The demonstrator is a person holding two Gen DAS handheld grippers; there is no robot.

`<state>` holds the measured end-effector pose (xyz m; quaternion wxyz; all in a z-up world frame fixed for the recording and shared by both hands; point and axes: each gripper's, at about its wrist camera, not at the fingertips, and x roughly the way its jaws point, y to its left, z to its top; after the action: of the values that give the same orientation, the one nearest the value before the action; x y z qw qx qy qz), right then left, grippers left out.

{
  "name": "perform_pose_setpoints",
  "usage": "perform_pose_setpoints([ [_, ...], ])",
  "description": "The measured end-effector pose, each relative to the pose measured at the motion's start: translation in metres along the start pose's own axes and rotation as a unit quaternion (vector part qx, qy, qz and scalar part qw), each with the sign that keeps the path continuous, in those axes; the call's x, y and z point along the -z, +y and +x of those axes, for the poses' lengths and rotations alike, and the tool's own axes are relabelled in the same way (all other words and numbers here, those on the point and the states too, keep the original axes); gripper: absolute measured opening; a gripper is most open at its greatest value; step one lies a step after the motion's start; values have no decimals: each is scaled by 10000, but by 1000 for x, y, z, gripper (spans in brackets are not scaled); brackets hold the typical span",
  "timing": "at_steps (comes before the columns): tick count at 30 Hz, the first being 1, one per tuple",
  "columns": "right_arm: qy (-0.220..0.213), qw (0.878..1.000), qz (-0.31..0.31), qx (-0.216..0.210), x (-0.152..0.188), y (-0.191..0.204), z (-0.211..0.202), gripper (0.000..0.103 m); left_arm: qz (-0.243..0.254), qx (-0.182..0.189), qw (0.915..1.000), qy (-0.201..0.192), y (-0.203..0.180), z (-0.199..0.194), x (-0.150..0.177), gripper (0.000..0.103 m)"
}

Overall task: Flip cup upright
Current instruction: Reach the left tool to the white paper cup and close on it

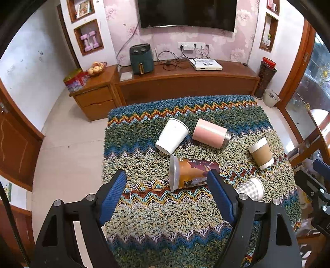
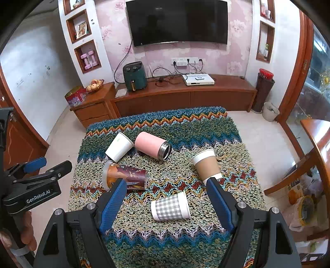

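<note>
On the knitted zigzag desk cover (image 2: 185,127), five cups lie tipped; left claw (image 1: 167,177) and right claw (image 2: 166,185) hover released.

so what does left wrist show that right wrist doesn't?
Only left wrist: the right gripper seen from outside at the frame's right edge, and the orange printed cup lying just beyond the left gripper, whose fingers stand open.

Only right wrist: the dark open mouth of the pink tumbler, the left gripper's GenRobot.AI body at the frame's left edge, and the checked cup between its own open fingers.

Both: five cups on their sides on the knitted cloth, including the white cup and brown sleeved cup, plus the TV.
</note>
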<state>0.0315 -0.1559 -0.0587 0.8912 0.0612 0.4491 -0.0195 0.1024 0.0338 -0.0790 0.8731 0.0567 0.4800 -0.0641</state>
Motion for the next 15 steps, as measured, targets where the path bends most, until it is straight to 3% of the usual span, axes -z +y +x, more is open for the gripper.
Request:
perform_pose_setpoints([
  [15, 245, 9991, 280, 187, -7, 16, 67, 80, 434, 341, 9983, 197, 24, 98, -29, 83],
])
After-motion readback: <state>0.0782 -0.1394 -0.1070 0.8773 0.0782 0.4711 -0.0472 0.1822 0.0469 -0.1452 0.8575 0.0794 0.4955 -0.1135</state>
